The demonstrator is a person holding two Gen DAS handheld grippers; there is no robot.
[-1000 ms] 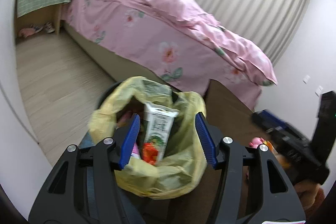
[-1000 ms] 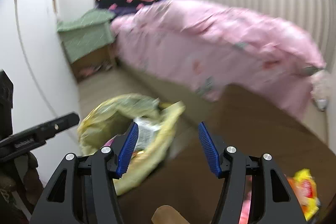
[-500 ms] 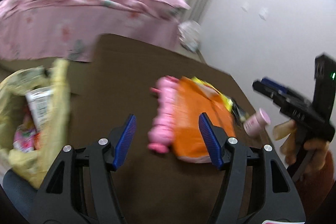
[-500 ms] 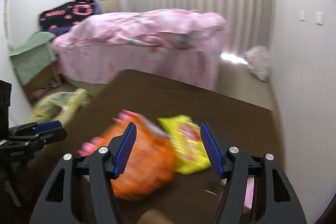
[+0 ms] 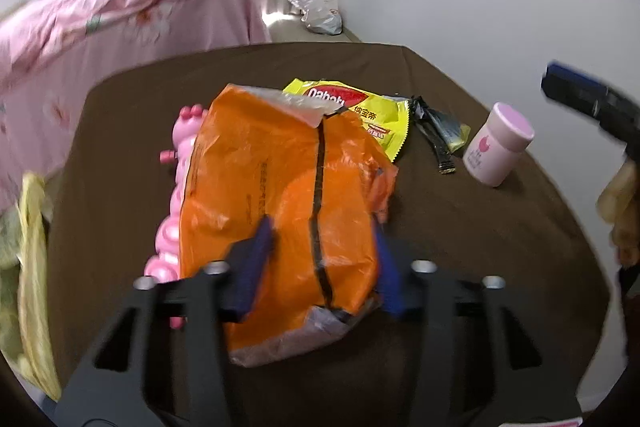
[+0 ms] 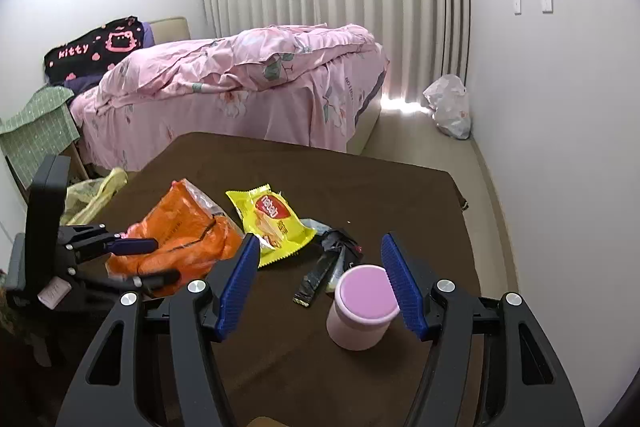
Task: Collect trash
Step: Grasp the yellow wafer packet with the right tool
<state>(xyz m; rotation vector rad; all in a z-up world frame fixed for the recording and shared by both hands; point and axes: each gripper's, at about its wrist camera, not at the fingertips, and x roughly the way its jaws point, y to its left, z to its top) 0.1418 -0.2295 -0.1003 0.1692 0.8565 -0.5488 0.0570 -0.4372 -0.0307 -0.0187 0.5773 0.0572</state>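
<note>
A bedroom with a pink-quilted bed (image 6: 240, 75) is lying beyond the brown-clothed surface (image 6: 328, 171) you are working at. The orange snack bag (image 5: 280, 195) is sitting near the surface's left side, overlapping a pink toy (image 5: 172, 227) on its left and a yellow snack packet (image 6: 272, 219) behind it. Your left hand-held gripper (image 5: 320, 259) has just been closing, its blue fingers (image 5: 256, 259) straddling the bag's near end; you cannot tell whether they are pressing it. Your right hand-held gripper (image 6: 320, 287) is standing wide open, gripping nothing, with the pink lidded cup (image 6: 362, 307) between its fingers beside dark wrappers (image 6: 328, 263).
</note>
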